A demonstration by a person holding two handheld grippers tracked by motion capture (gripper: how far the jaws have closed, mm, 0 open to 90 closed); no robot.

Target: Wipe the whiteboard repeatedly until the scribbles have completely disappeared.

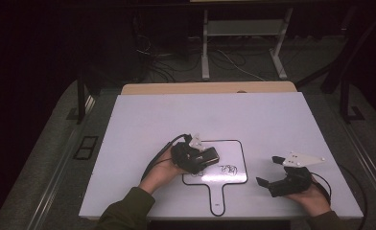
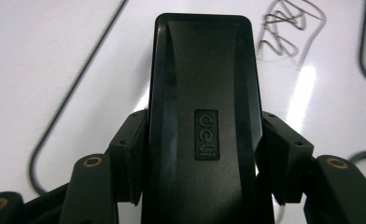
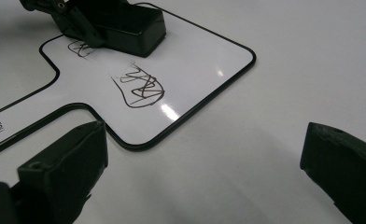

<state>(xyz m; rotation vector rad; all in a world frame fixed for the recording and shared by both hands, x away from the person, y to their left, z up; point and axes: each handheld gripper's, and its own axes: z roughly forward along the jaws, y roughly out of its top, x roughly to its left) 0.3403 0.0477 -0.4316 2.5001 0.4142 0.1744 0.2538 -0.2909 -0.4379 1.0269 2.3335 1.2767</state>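
While the high view looks down, the left hand-held gripper [image 1: 206,156] pinches a black eraser [image 1: 210,156] flat on the small whiteboard [image 1: 234,146], with the scribble [image 1: 228,169] at its 4 o'clock. The left gripper view shows the eraser [image 2: 202,116] clamped between both jaws. In the right gripper view, the right hand-held gripper [image 3: 204,154] rests spread on the tabletop [image 3: 288,56]. Wiping looks underway; next the eraser likely has to be dragged across the scribble [image 3: 139,86].

Eraser [image 2: 202,121]: near end cut off at the left gripper view's bottom edge.
Scribble [image 2: 284,35]: blurred, upper right; unreadable.
Whiteboard [image 3: 190,51]: handle leaves the right gripper view's left edge.
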